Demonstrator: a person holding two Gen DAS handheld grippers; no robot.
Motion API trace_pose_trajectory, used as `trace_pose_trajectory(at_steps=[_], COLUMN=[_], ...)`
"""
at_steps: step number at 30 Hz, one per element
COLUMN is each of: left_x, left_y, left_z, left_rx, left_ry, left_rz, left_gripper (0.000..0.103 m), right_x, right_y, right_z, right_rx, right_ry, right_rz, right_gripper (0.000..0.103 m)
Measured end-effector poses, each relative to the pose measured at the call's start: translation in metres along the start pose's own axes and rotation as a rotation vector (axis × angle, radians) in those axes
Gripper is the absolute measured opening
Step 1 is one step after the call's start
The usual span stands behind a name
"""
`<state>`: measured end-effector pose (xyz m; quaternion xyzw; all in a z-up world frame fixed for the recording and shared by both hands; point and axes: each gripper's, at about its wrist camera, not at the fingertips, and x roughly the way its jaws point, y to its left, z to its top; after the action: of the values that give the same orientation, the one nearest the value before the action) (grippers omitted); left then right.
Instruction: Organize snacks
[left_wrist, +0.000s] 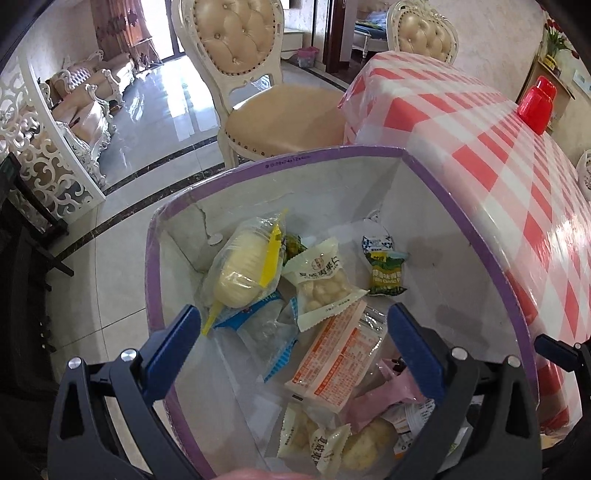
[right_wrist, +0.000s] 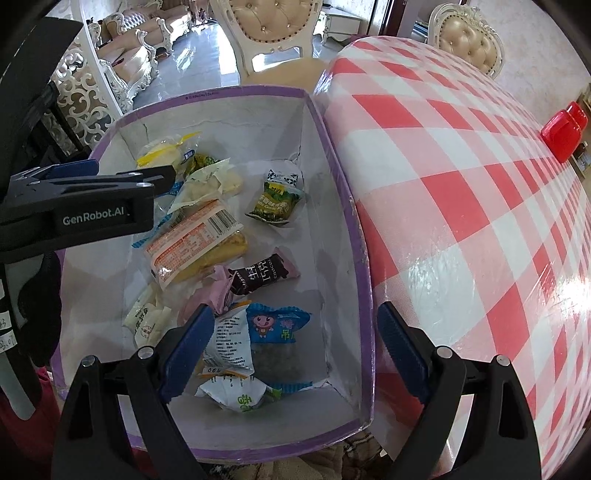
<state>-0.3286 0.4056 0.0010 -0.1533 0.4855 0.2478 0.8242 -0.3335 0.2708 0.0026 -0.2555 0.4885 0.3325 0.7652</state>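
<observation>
A home dining room: tufted chairs (left_wrist: 221, 48); checked tablecloth (right_wrist: 461, 184); ornate sofas (left_wrist: 85, 92) beyond

a red-checked tablecloth (right_wrist: 461, 192) bears a red lid (right_wrist: 563, 134), with 2 tufted chairs (left_wrist: 236, 74) beyond.

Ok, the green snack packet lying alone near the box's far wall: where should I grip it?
Probably pinch the green packet across its middle from straight above. It lies flat on the box floor, apart from the other wrappers, so both fingers have room. The right gripper hangs open nearest.
</observation>
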Motion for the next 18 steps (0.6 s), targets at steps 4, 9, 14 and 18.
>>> trace_pose_trajectory(at_steps=[4, 9, 14, 18], left_x=[0.0003, 0.0014, 0.0036, 0.0041], left_y=[-0.0012, -0.0008, -0.0013, -0.0035], left_z=[-0.0006, -0.0009, 0.0, -0.0001], left_rx=[0.007, 0.009, 0.009, 0.014], left_ry=[0.003, 0.007, 0.011, 0.013], left_rz=[0.002, 0.008, 0.011, 0.013], left_gripper=[0.101, 0.101, 0.101, 0.101], right_x=[0.0015, 0.0022, 0.0028, 0.0036], right_y=[-0.0001, -0.0002, 0.0001, 0.0006], right_z=[-0.0012, -0.0016, -0.0017, -0.0023], right_rx=[0.001, 0.003, 0.002, 0.002], right_ry=[0.004, 0.005, 0.006, 0.009], right_rz=[0.002, 0.004, 0.002, 0.003], right_gripper=[0.086, 0.086, 0.087, 0.086])
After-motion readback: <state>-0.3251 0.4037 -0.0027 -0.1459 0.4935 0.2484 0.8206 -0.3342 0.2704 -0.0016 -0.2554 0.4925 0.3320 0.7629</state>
